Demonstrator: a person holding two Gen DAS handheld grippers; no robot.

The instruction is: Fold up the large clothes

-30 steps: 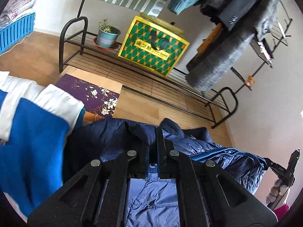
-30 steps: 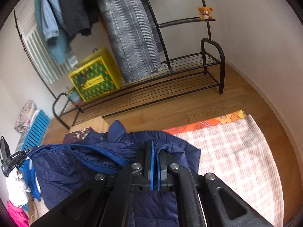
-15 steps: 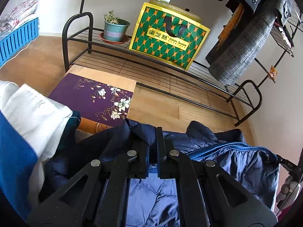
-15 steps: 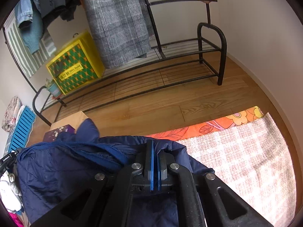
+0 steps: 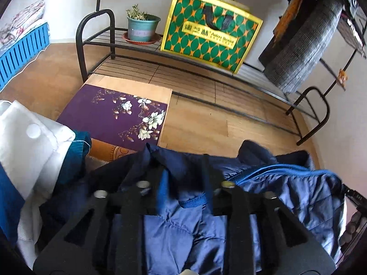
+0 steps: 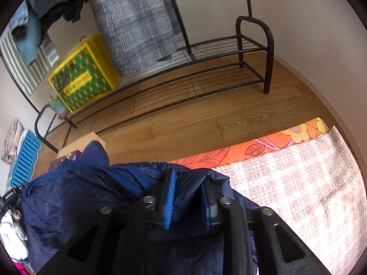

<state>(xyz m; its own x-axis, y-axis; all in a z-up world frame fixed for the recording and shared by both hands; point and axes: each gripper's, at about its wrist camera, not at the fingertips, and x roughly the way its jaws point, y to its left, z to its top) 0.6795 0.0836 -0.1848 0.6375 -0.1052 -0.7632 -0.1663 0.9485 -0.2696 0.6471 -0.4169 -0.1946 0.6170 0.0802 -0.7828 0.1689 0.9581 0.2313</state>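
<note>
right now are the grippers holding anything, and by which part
Nothing is gripped: both the left gripper and right gripper are opening, the navy jacket's folded edge loose between their jaws.

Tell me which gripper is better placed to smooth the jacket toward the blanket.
Right, probably. The right gripper, jaws opening over the jacket, has the blanket directly beside it; the left gripper faces the purple box.

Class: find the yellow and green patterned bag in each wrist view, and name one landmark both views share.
Left wrist view: the yellow and green bag stands top centre on the black rack, right of the potted plant.
Right wrist view: the bag sits at middle left on the same rack.
Shared landmark: the black rack.
</note>
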